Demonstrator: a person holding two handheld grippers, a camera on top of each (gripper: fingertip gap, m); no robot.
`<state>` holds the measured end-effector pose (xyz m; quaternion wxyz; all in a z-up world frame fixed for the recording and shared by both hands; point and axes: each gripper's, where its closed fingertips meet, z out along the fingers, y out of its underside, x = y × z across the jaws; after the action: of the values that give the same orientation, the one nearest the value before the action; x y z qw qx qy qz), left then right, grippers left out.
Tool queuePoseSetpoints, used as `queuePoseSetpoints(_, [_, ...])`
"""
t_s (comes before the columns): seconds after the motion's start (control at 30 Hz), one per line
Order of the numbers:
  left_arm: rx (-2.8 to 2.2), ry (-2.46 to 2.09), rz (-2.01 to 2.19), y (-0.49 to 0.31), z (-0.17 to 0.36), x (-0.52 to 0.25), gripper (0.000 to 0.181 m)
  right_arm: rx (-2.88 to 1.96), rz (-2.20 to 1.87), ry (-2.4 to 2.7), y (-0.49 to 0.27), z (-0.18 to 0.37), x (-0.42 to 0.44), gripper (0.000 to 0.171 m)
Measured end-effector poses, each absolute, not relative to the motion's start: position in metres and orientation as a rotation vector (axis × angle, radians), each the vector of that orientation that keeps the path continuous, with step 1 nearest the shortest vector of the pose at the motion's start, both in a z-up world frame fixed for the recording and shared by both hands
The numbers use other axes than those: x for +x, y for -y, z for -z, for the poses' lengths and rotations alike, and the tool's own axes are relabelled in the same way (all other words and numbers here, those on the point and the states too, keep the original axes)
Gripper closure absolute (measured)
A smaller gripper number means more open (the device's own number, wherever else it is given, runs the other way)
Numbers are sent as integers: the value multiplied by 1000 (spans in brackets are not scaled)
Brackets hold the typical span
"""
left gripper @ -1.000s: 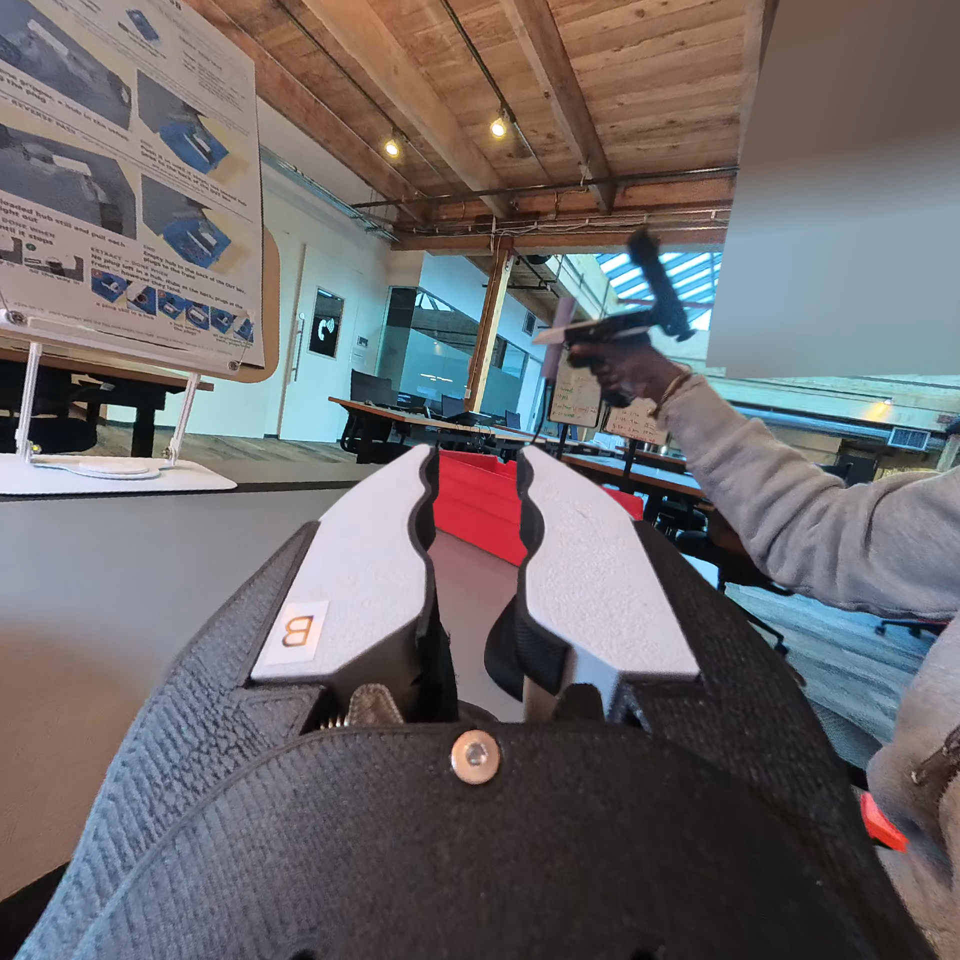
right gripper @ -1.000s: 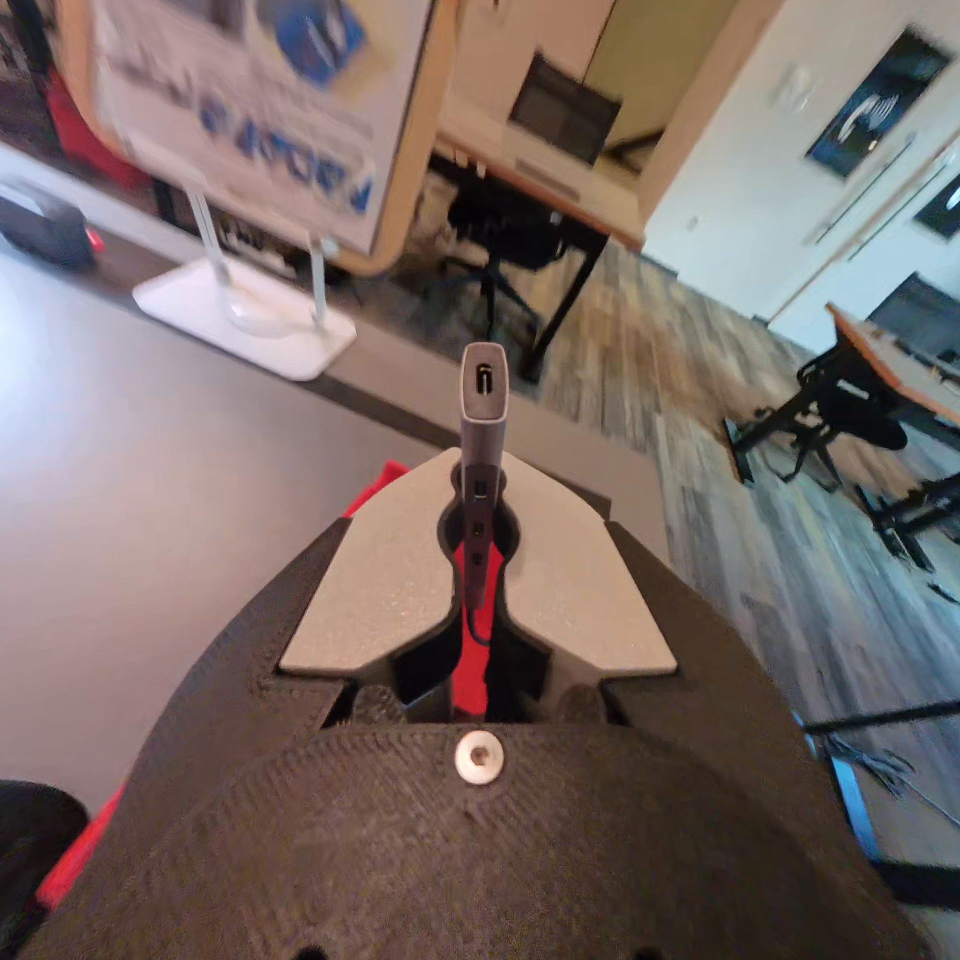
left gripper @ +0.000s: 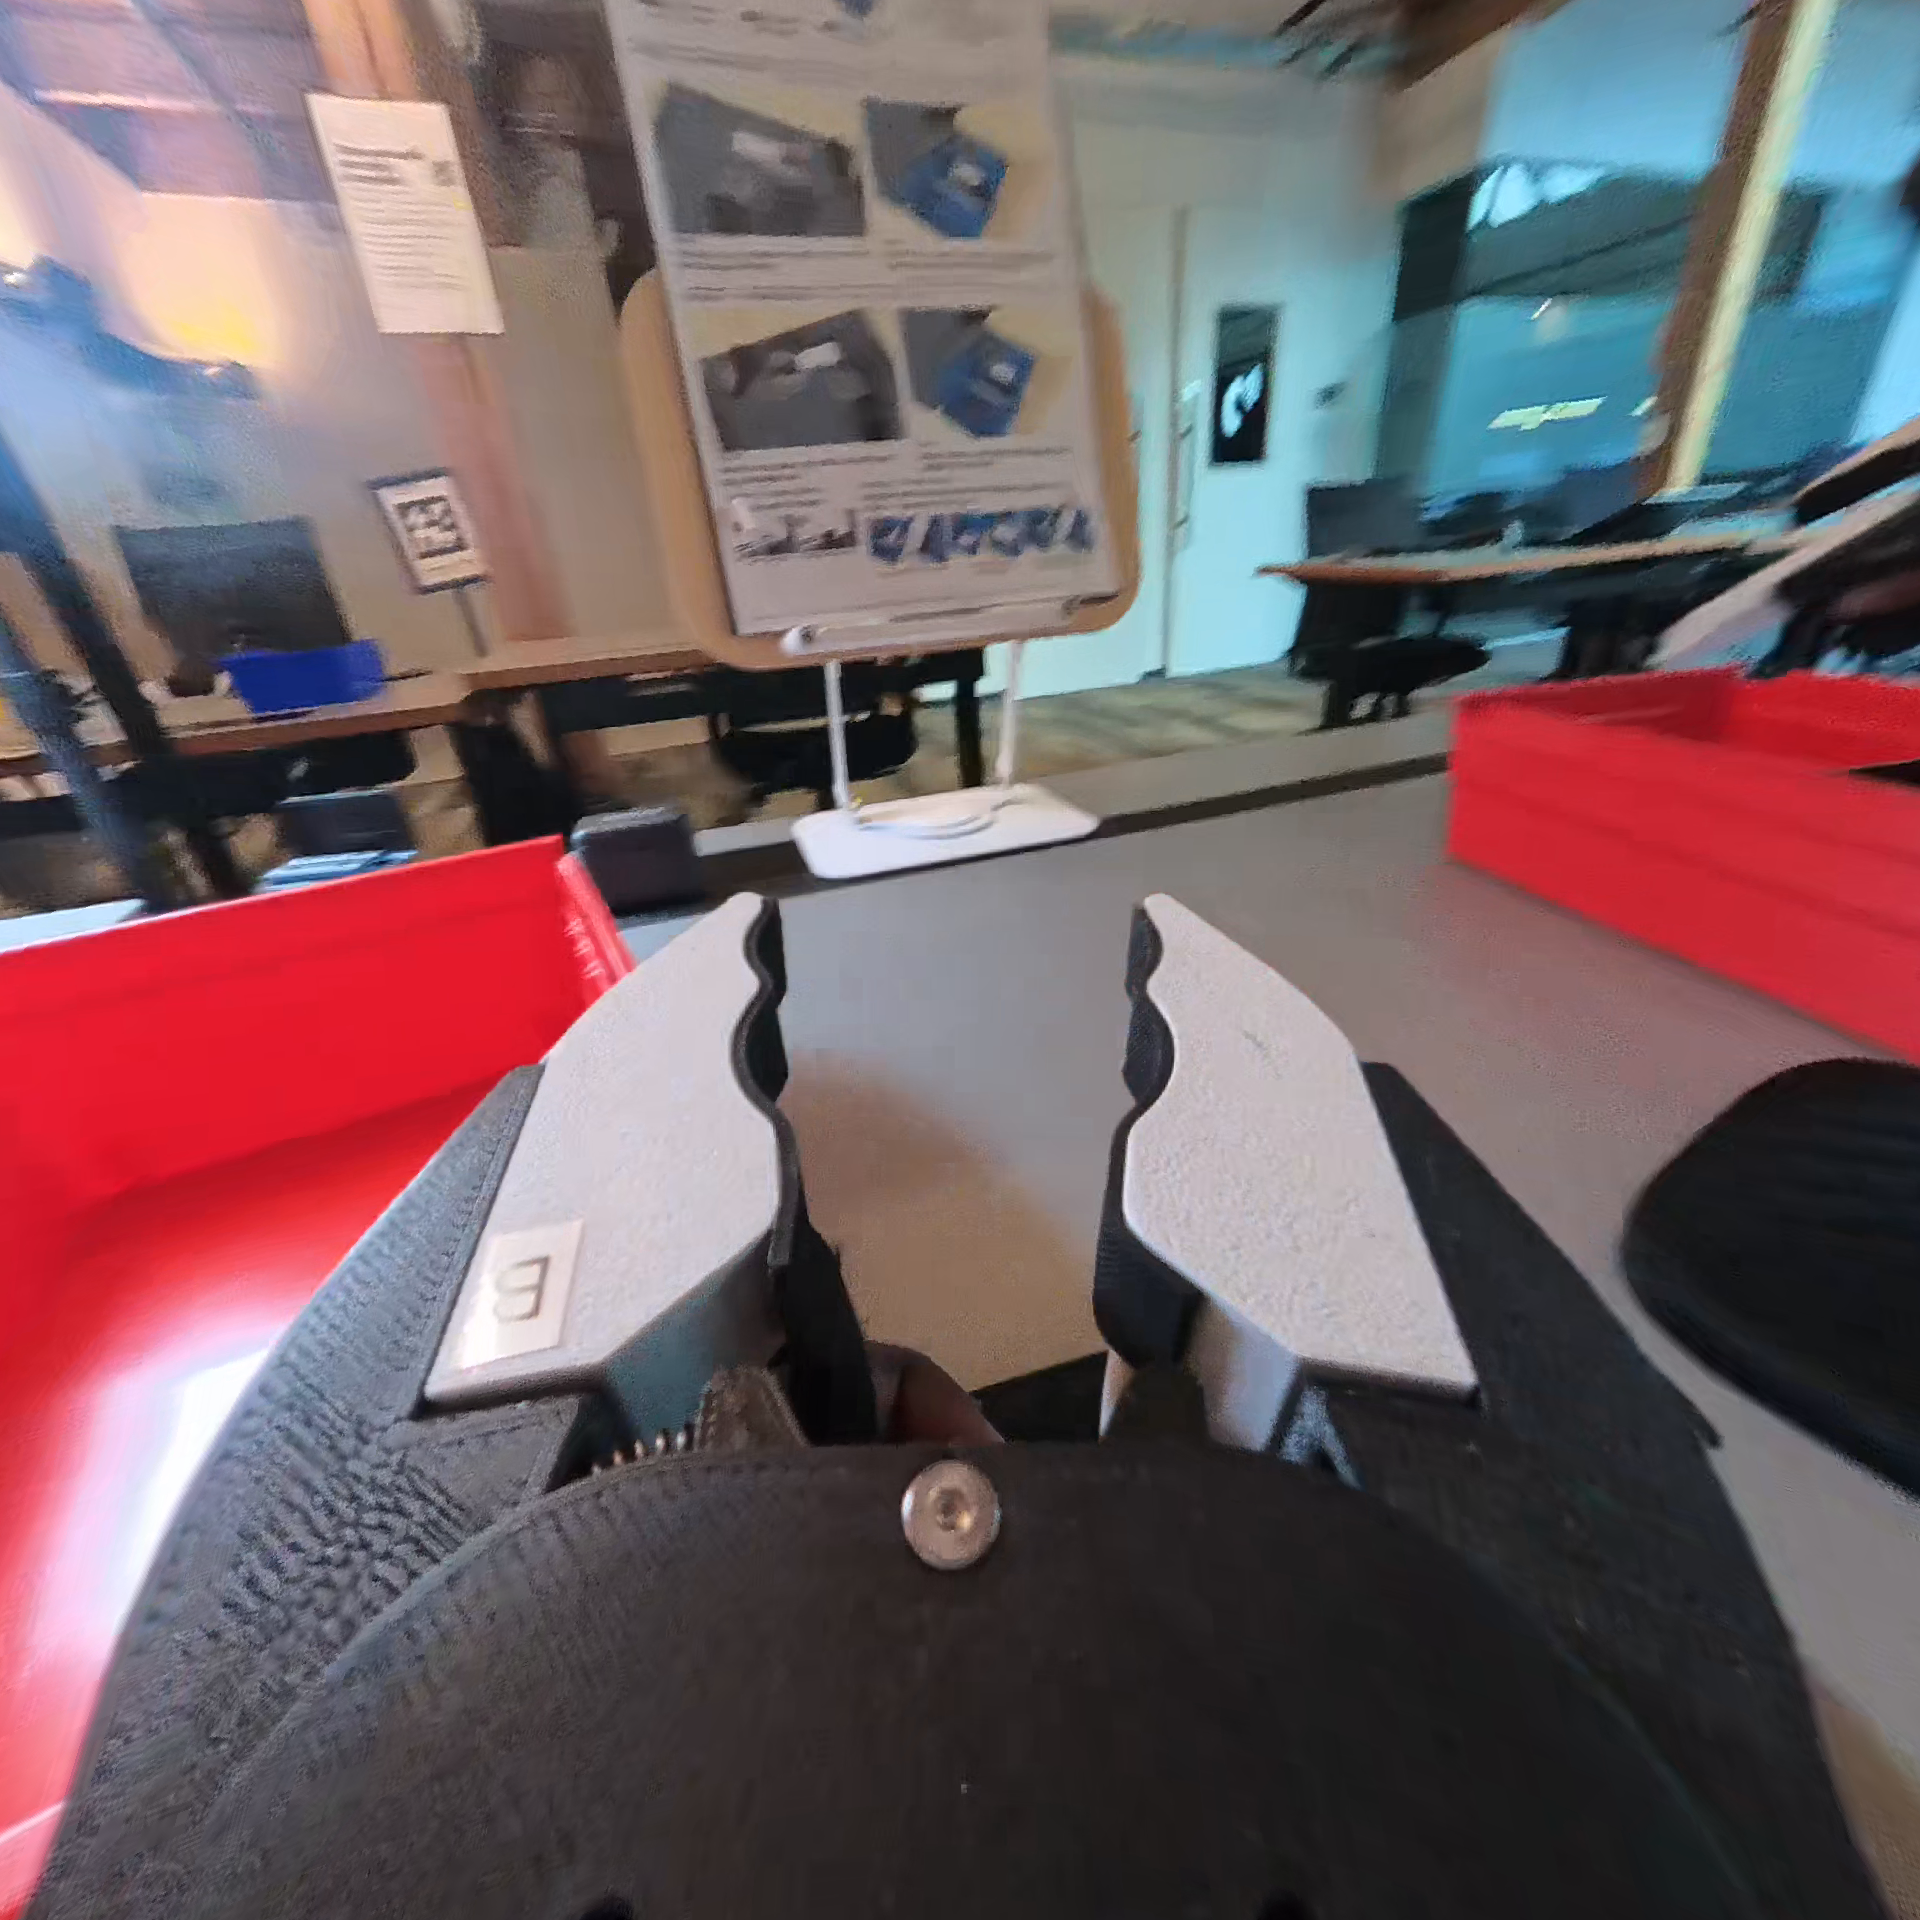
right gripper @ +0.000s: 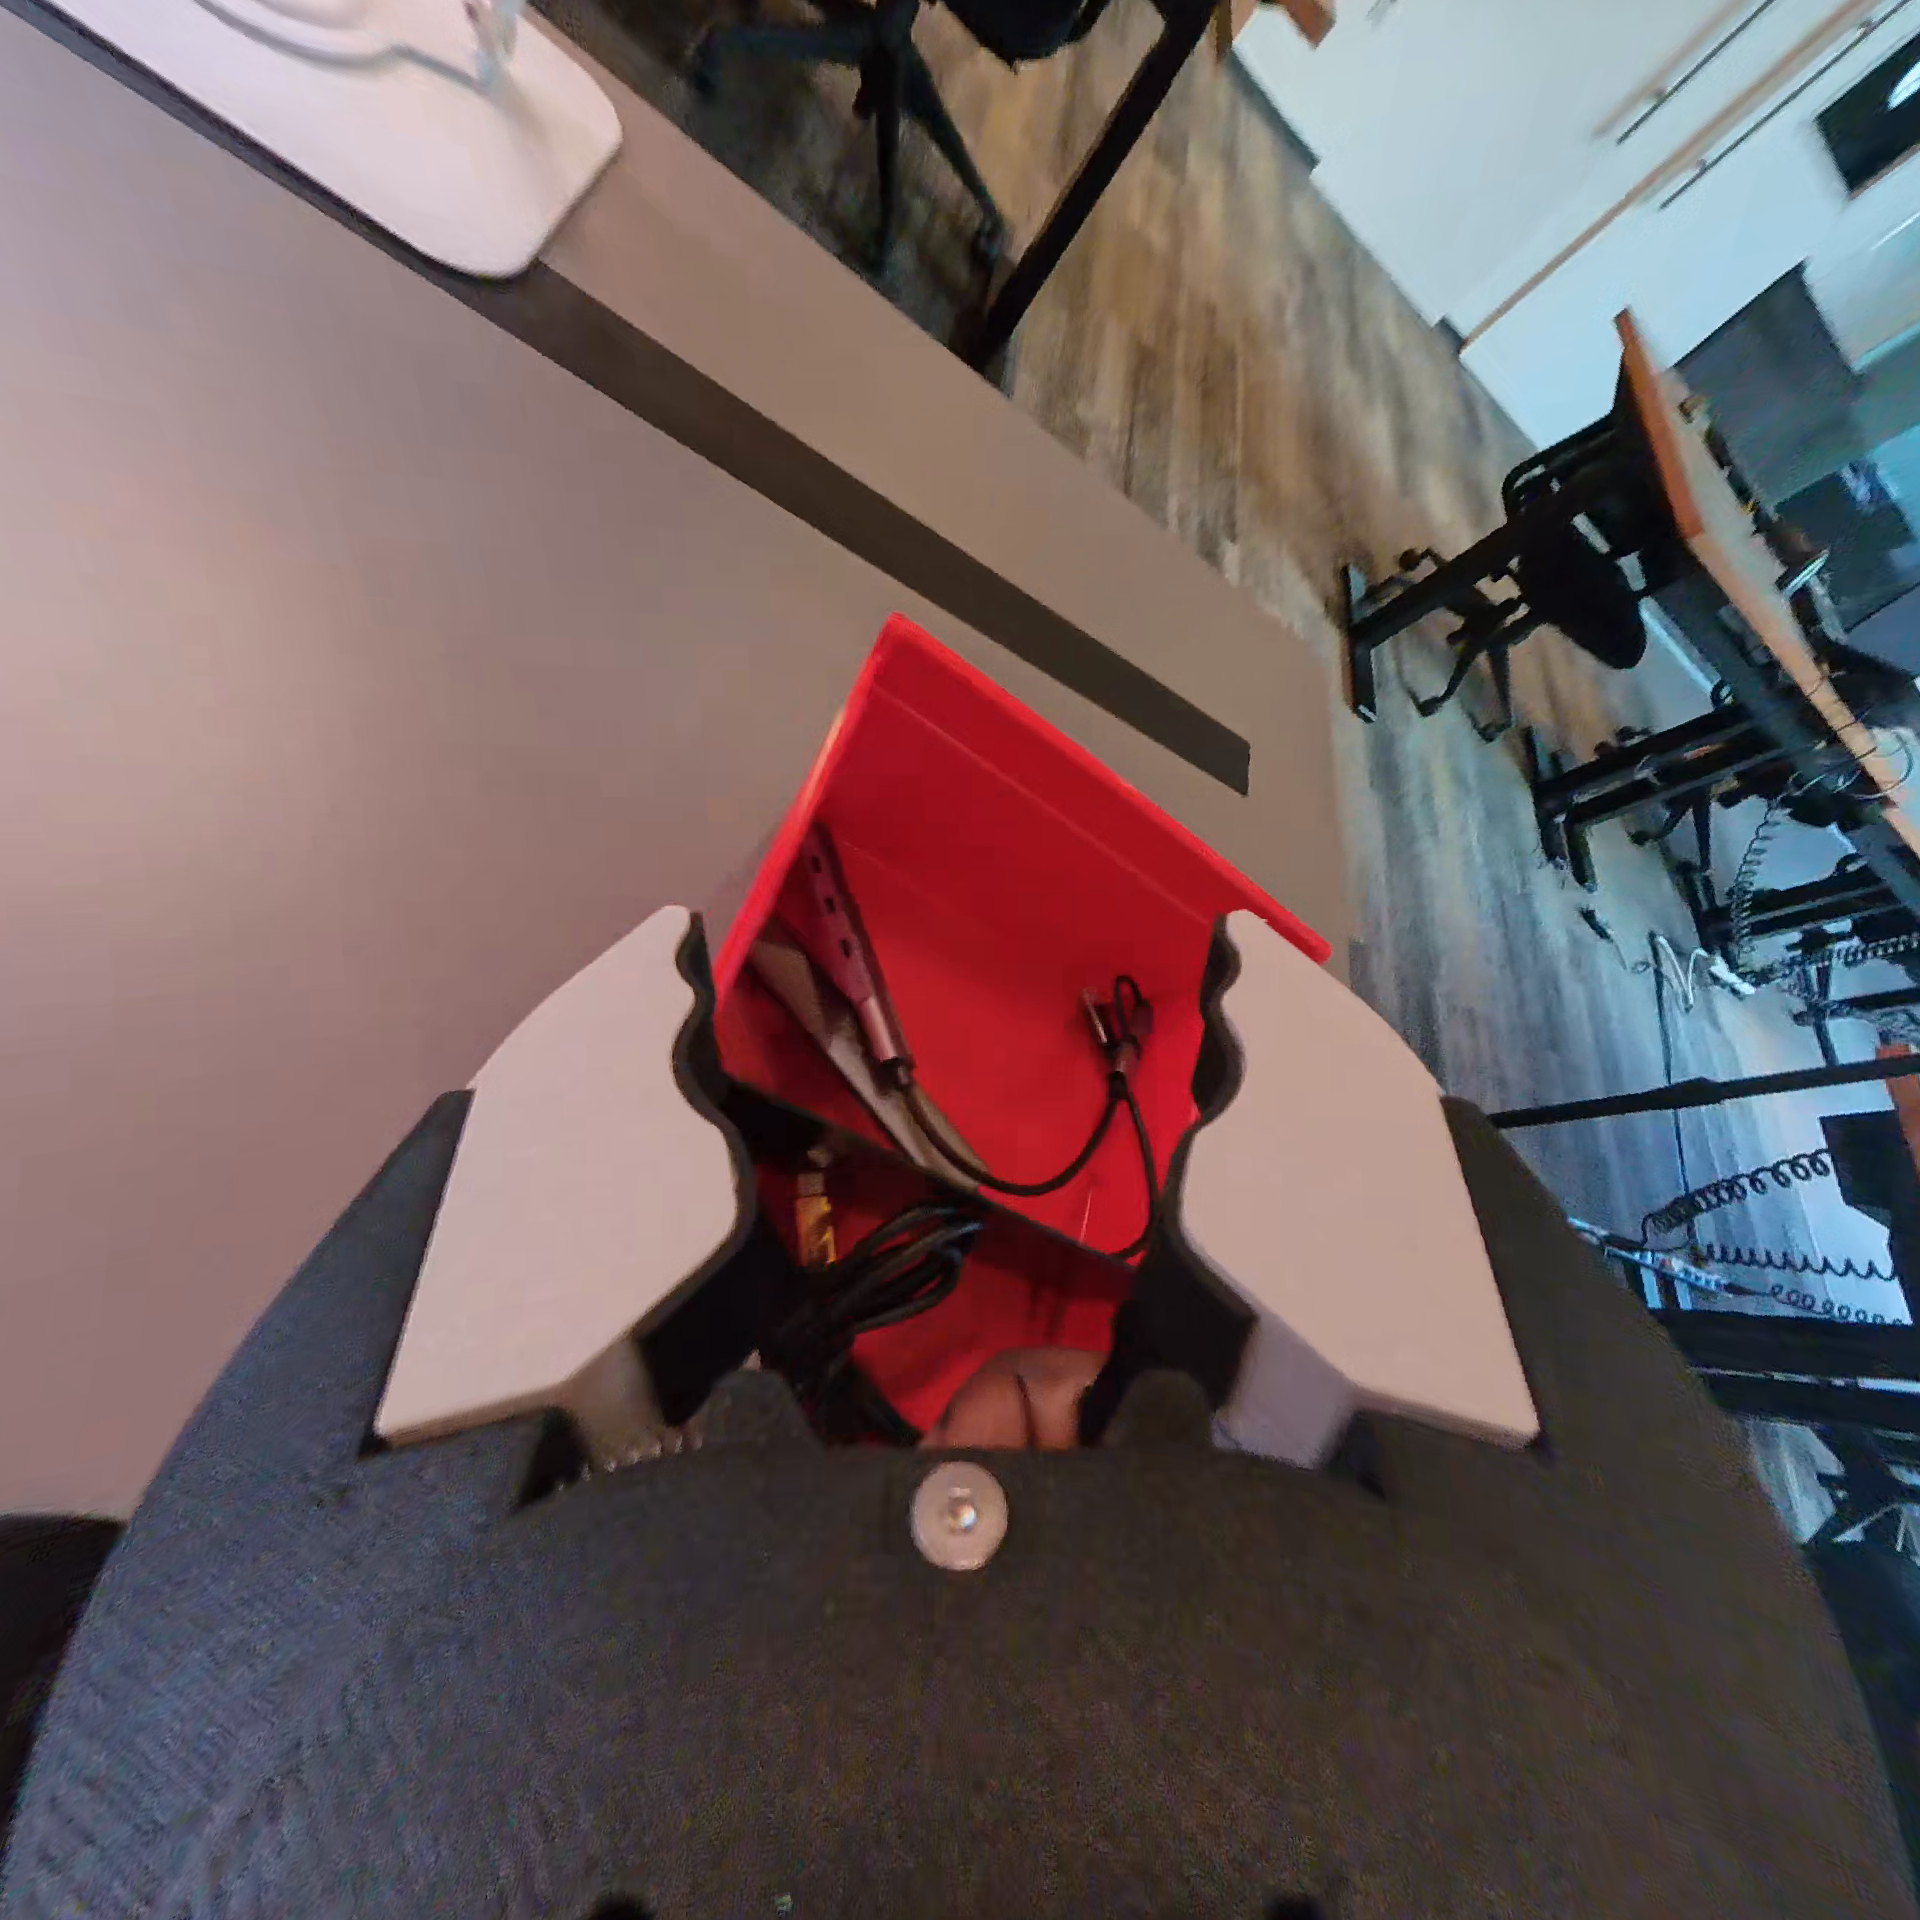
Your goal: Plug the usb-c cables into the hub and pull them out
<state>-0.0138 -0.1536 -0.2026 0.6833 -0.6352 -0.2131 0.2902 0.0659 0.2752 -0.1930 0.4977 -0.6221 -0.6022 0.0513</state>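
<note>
The right gripper is hovering with jaws spread wide and nothing between them, directly above the red bin. The hub is lying inside that bin against its left wall, its short lead trailing toward the camera. A loose black cable is lying beside it, apart from the hub, unplugged.

The left gripper is also standing wide apart and empty, over the bare table, between a near left bin and a far bin.

Handling, as judged: the hub is light, rigid and smooth-sided; grasp it across its flat faces, mid-body. The cable is limp; take it by the stiff plug shell.
</note>
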Motion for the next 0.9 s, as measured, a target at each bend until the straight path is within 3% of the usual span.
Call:
queuePoseSetpoints(0.3, [-1732,607,-742,160,248,-50,109,-1543,-313,1443,-200,198,84,84])
queuePoseSetpoints(0.43, [-1871,662,-754,162,276,-65,111,-1762,-577,1390,-163,251,110,84])
queuePoseSetpoints(0.53, [-1864,685,-791,166,279,-77,127,-1847,-428,1336,-166,297,130,84])
queuePoseSetpoints(0.63, [-1900,683,-856,172,280,-83,142,-1878,-332,1345,-174,324,136,97])
queuePoseSetpoints(0.73, [-1913,673,-865,173,281,-82,145,-1773,-190,1291,-195,312,140,163])
queuePoseSetpoints(0.9, [-1877,683,-852,178,279,-97,156,-1655,-213,1418,-198,313,120,160])
